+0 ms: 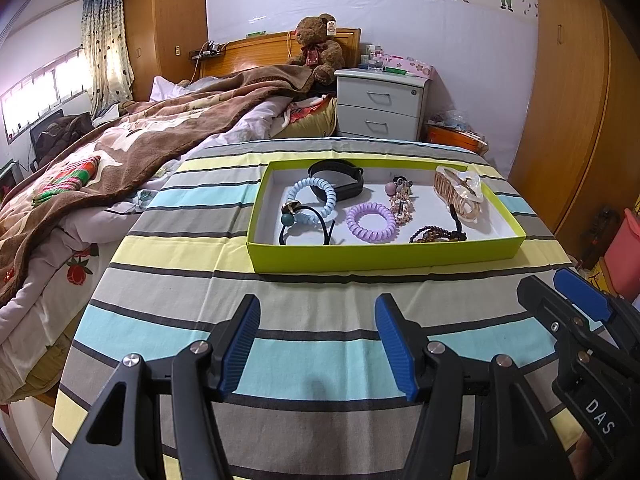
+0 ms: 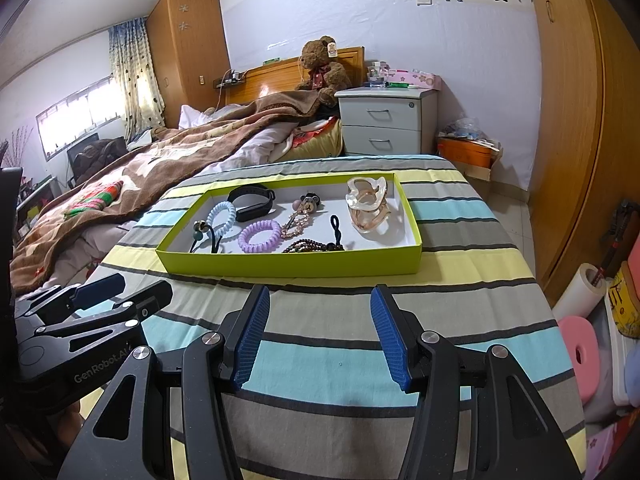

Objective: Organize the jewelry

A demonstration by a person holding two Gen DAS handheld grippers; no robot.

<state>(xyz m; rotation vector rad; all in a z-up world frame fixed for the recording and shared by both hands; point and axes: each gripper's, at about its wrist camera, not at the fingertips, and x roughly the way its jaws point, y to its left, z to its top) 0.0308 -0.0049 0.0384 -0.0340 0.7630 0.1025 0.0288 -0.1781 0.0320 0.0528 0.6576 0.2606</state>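
Both claws gape empty — left claw (image 1: 318,344), right claw (image 2: 316,334) — the shallow lime-green cardboard tray (image 1: 384,254) of jewelry lies straight ahead, long side crosswise, neither claw clearly nearer.

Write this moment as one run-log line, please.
left gripper: open, empty | right gripper: open, empty | green tray: holds jewelry, untouched

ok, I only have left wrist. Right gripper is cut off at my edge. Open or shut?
Observer: Open. The right gripper has its jaws apart, with only striped cloth between them.
Operator: Hair claw looks like it's over the tray wall.
Observer: No. The clear hair claw lies inside the green tray.
Operator: Anything off the table's right?
Observer: A white roll stands among floor clutter.
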